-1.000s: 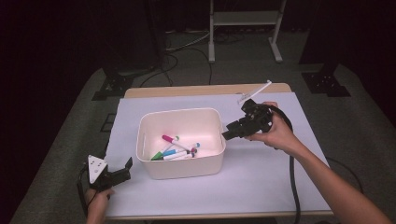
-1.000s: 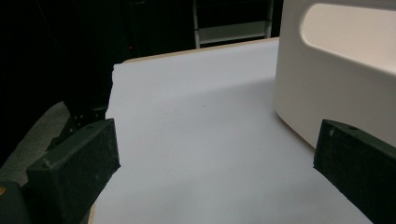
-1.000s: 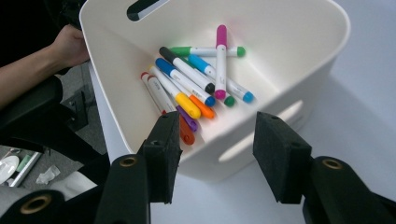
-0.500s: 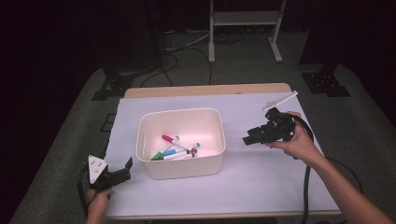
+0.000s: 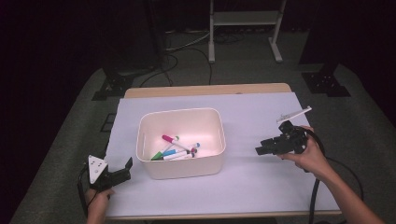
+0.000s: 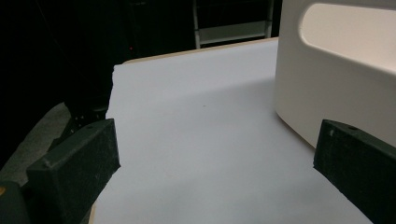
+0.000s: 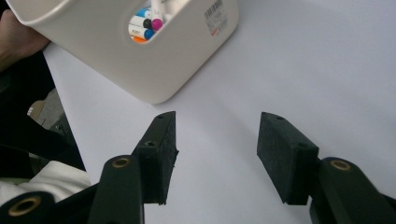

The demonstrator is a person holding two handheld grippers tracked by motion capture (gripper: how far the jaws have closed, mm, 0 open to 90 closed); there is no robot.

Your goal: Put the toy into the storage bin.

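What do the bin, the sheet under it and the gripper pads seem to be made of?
Bin: probably moulded plastic, cream, smooth and slightly glossy, with rounded corners and a cut-out handle.
Sheet: looks like matte white paper or thin plastic; it lies flat with a crisp edge.
Pads: likely black foam or rubber, dull and finely grainy.

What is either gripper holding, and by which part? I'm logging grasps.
Nothing. The right gripper and left gripper both stand open over bare paper beside the white bin.
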